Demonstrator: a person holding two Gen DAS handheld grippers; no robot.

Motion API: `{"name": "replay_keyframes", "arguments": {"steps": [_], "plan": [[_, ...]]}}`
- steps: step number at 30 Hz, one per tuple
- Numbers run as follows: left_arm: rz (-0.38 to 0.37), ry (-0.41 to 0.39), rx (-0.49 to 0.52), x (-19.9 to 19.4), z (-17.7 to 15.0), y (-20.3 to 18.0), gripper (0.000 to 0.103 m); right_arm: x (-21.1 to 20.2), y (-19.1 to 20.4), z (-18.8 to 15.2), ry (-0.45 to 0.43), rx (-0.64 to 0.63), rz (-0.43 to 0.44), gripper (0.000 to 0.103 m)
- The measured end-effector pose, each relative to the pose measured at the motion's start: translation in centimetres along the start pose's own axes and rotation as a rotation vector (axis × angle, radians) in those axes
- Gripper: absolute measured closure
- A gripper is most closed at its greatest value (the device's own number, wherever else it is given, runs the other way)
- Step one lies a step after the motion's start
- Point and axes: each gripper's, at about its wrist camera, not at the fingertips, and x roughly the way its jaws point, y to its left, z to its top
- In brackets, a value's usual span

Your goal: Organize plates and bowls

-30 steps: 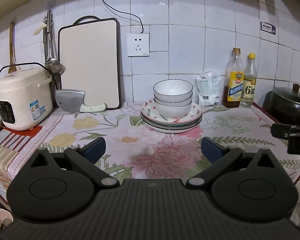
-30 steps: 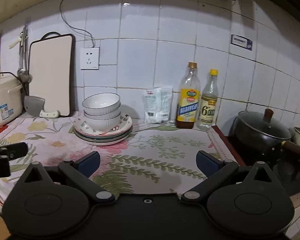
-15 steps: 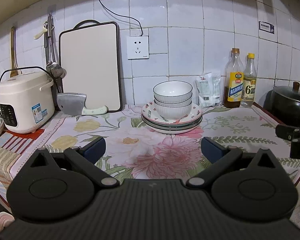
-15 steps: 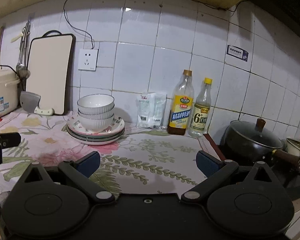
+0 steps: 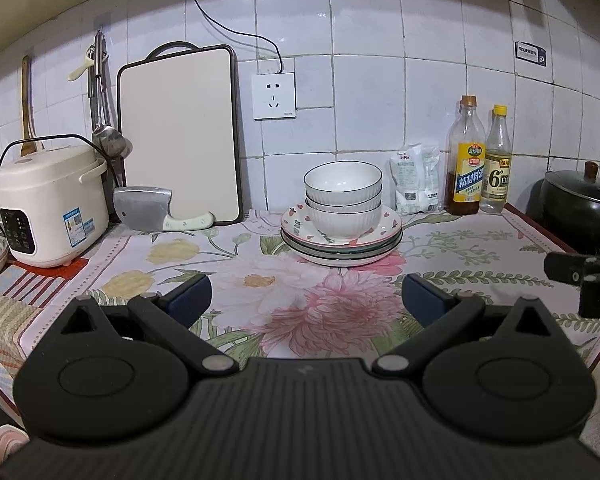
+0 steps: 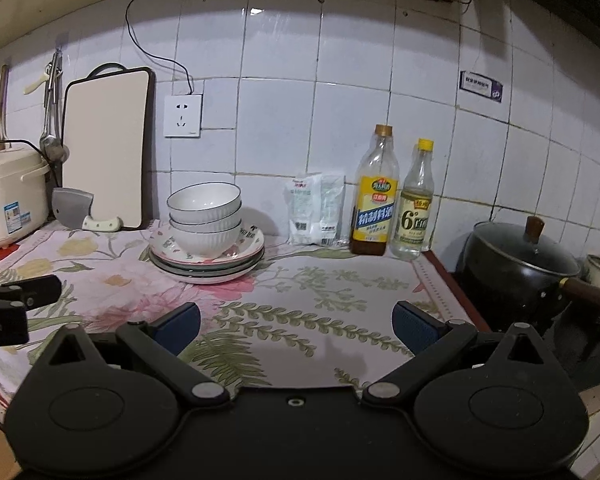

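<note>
Three white ribbed bowls (image 5: 342, 196) (image 6: 205, 218) sit nested on a stack of plates (image 5: 300, 230) (image 6: 249, 254), the top plate patterned with hearts, on the floral-covered counter near the tiled wall. My left gripper (image 5: 307, 298) is open and empty, low over the cloth, well in front of the stack. My right gripper (image 6: 296, 322) is also open and empty, to the right of the stack and nearer the counter's front. Each gripper shows at the edge of the other's view.
A rice cooker (image 5: 52, 204), a cleaver (image 5: 152, 212) and a leaning cutting board (image 5: 180, 136) stand at the left. A white packet (image 6: 314, 214) and two bottles (image 6: 374, 200) line the wall. A black lidded pot (image 6: 520, 264) sits on the stove at the right.
Both cameras have pulled back and tilted slightly up, so the stack sits a little lower and smaller in view. Bowls and plates have not moved. Both grippers stay open.
</note>
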Motion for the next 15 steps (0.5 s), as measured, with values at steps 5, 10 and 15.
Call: {"name": "replay_keyframes", "arguments": {"steps": [5, 10, 15], "plan": [[0.001, 0.004, 0.005, 0.0, 0.0, -0.2, 0.000, 0.2, -0.3, -0.3, 0.018, 0.030, 0.015, 0.000], [-0.006, 0.011, 0.014, 0.2, -0.1, -0.5, 0.000, 0.6, -0.6, -0.6, 0.020, 0.045, -0.010, 0.000], [0.003, 0.021, 0.011, 0.4, -0.3, -0.6, 0.000, 0.7, -1.0, -0.7, 0.032, 0.047, -0.025, 0.000]]}}
